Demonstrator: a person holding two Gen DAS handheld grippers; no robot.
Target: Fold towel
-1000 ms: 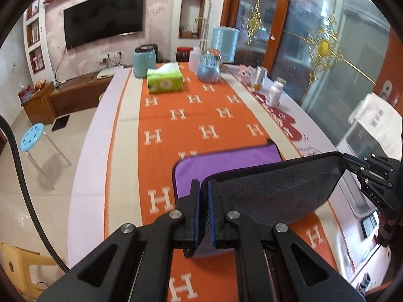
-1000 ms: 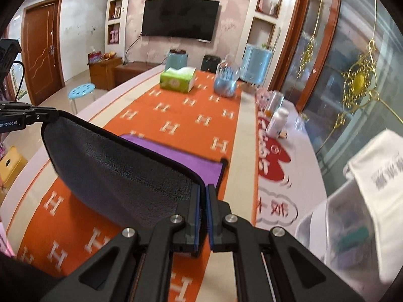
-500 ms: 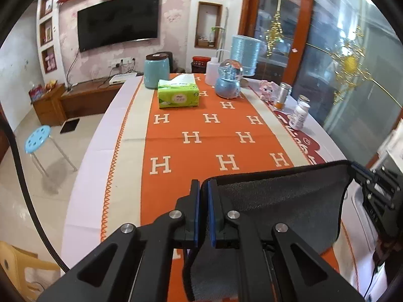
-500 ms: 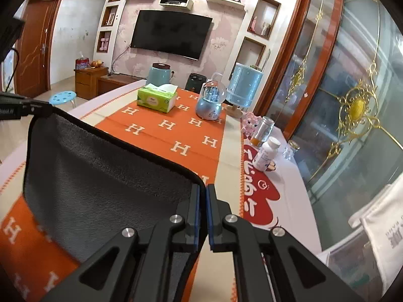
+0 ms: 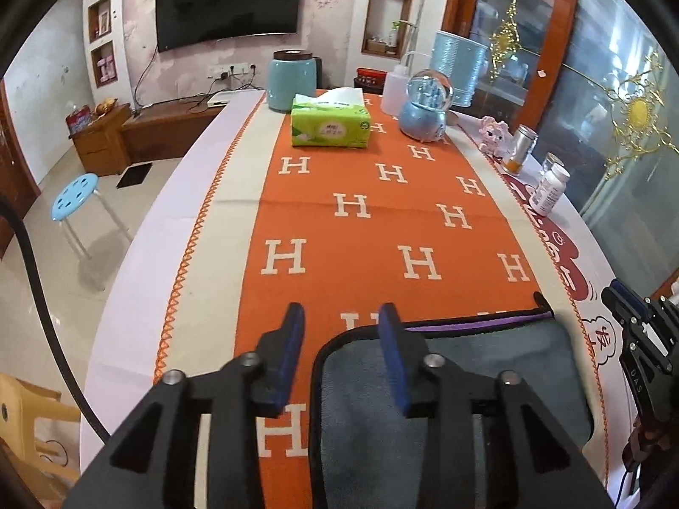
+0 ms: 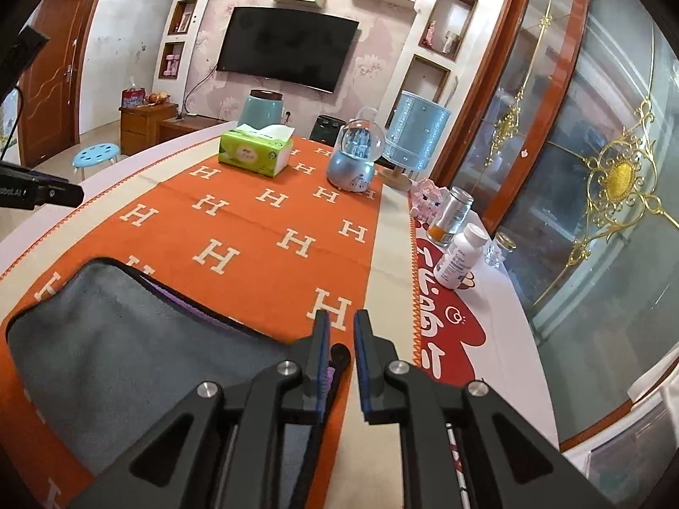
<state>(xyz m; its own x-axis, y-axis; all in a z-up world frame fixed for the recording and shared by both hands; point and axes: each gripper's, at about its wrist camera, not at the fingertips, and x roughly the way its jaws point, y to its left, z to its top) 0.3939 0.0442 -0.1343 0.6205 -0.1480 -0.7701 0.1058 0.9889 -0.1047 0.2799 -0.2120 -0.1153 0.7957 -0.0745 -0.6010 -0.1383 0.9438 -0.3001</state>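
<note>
The towel (image 5: pixel 488 377) lies folded flat on the orange H-pattern runner (image 5: pixel 373 229), grey side up, with a thin purple edge showing along its far side. It also shows in the right wrist view (image 6: pixel 140 348). My left gripper (image 5: pixel 341 318) is open and empty above the towel's near left corner. My right gripper (image 6: pixel 341 324) is slightly open and empty, just past the towel's right corner. The right gripper also shows at the right edge of the left wrist view (image 5: pixel 636 339).
At the table's far end stand a green tissue box (image 5: pixel 329 125), a teal jar (image 5: pixel 293 78), a snow globe (image 5: pixel 424 104) and a silver canister (image 6: pixel 418 135). Small bottles (image 6: pixel 460 254) and a pink figurine (image 6: pixel 428 199) line the right side. A blue stool (image 5: pixel 74 197) stands on the floor left.
Both grippers carried the lifted grey edge over the purple half, laid it down flat and opened, letting the towel go.
</note>
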